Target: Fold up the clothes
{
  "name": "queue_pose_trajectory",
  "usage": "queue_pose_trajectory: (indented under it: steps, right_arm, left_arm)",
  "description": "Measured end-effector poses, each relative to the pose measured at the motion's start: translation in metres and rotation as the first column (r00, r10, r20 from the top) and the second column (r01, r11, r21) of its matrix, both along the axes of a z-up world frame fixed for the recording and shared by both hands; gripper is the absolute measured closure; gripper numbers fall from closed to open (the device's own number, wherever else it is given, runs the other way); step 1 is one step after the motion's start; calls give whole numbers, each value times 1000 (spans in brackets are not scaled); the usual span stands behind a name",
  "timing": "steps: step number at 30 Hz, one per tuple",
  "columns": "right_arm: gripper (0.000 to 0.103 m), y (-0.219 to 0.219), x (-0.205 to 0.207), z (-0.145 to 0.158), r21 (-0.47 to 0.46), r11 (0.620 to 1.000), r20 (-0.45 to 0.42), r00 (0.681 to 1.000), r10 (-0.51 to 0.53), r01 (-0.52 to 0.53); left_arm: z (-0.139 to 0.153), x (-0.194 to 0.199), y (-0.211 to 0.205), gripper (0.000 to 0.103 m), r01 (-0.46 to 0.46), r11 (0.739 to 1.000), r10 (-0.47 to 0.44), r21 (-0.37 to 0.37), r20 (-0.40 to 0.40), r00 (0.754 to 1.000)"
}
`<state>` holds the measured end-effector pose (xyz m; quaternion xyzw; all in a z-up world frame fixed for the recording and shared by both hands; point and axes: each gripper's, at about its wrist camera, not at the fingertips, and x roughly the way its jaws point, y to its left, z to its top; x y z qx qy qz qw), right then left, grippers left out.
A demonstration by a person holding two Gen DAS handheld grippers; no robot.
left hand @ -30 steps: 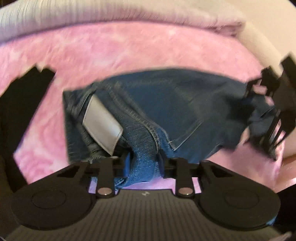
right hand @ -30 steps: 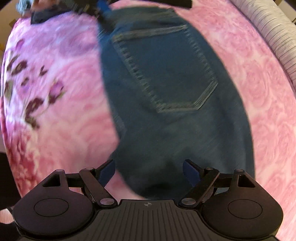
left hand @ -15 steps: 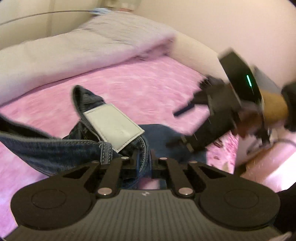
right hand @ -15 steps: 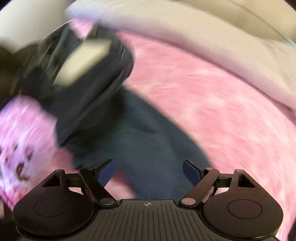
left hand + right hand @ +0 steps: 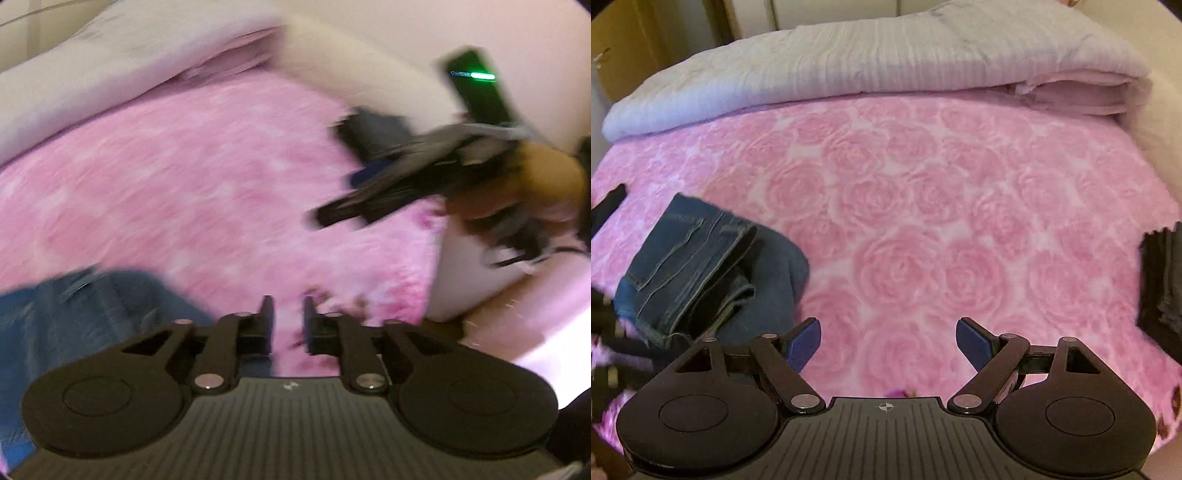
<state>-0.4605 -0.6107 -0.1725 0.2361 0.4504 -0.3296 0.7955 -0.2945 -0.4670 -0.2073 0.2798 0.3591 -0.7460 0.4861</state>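
- Left gripper [image 5: 286, 321] is opening, nothing between its pads now; half a second ago it was clamping the jeans [image 5: 705, 266].
- Jeans are now lying folded on the bed [image 5: 923, 206], left side.
- Right gripper [image 5: 888, 341] is hanging wide open, empty, as before.

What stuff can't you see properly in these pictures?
- Jeans: right wrist view shows them folded, but the tool body hides their near edge; left wrist view blurs them.
- Right tool: smeared by motion in the left wrist view, so its fingers can't be read there.
- Dark pile: cut off by the right edge.
- Left tool: its jaws are opening, nothing between them.
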Motion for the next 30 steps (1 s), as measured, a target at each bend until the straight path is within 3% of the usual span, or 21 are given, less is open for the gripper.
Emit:
queue_pose_trajectory:
  steps: [2,5,9,12,15,18,21,23,24,25,26,27,30]
  right_arm:
    - [19,-1,3,-7,62,997,72,996,51,-55]
    - [18,12,32,-25,203,965,182,975,129,-165]
    - [17,40,79,-53,425,867,312,941,129,-260]
    - [16,52,108,-77,520,815,346,935,73,-256]
    - [13,53,126,-98,579,794,338,941,-26,-186]
    - [10,53,138,-123,631,774,274,948,-160,-51]
    - [8,53,140,-145,698,709,217,914,-343,100]
    - [8,55,143,-153,723,665,189,873,-449,185]
    - [11,55,145,-152,725,653,178,857,-484,218]
    - [42,55,147,-146,716,654,169,848,-502,244]
    - [65,56,149,-140,705,655,160,840,-519,270]
    - [77,55,153,-130,689,670,163,841,-516,277]
    - [83,49,170,-83,609,770,227,888,-399,191]
  left_arm:
    - [-10,26,6,63,-68,997,65,22,114,991]
    - [-18,76,20,55,-133,989,112,59,274,955]
    - [-28,147,33,48,-189,975,135,114,368,920]
    - [-35,183,36,35,-159,980,103,123,373,922]
    - [-44,212,37,35,-110,986,59,123,360,931]
    - [-52,234,41,35,-74,990,32,118,324,945]
    - [-55,251,50,35,-46,993,13,111,280,960]
    - [-58,262,57,35,-30,994,1,108,253,967]
    - [-60,267,61,35,-21,994,-5,107,244,970]
    - [-62,271,65,35,-13,994,-14,104,247,969]
    - [-62,275,69,35,-8,995,-16,97,246,969]
    - [-62,280,73,35,-6,996,-16,90,244,970]
    - [-60,296,82,35,-21,997,6,68,215,977]
